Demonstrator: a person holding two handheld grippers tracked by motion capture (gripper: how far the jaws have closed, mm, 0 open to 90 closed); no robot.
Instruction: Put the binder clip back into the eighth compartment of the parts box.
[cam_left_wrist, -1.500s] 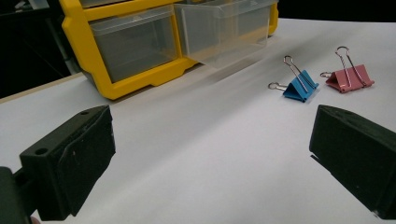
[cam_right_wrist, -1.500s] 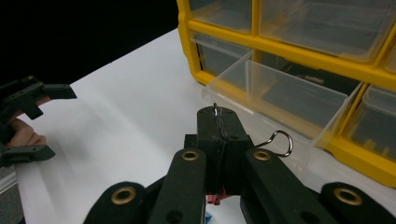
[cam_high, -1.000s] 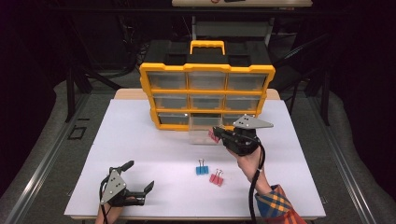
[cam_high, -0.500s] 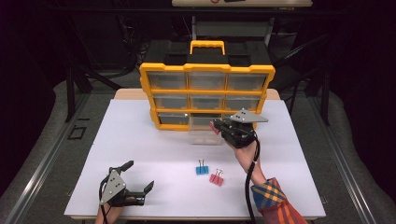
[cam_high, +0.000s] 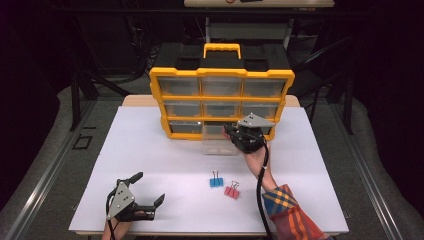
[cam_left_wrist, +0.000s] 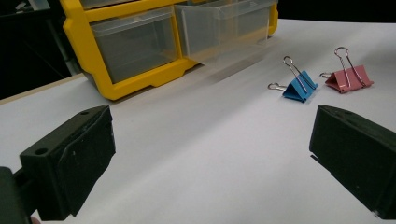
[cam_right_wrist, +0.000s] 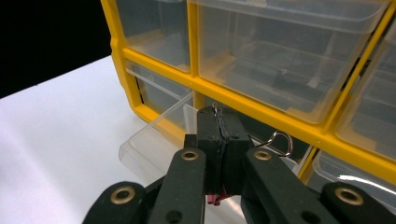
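Observation:
A yellow drawer organizer (cam_high: 221, 75) stands at the back of the white table. Its bottom middle clear drawer (cam_high: 217, 146) is pulled out. My right gripper (cam_high: 231, 134) hovers over that drawer, shut on a red binder clip (cam_right_wrist: 214, 199) whose wire handle (cam_right_wrist: 279, 138) sticks out beside the pads. A blue binder clip (cam_high: 216, 181) and a pink binder clip (cam_high: 231, 191) lie side by side on the table in front. My left gripper (cam_high: 148, 189) rests near the front left edge, open and holding nothing, and from there it faces the blue clip (cam_left_wrist: 299, 87) and pink clip (cam_left_wrist: 350, 79).
The white table top (cam_high: 150, 150) has free room on the left and right of the clips. The organizer's other clear drawers (cam_right_wrist: 289, 51) are pushed in. Dark frames and cables stand behind the table.
My right gripper has moved forward and a little down with the clip, from beside the drawer front to over the pulled-out drawer. The left gripper has stayed put.

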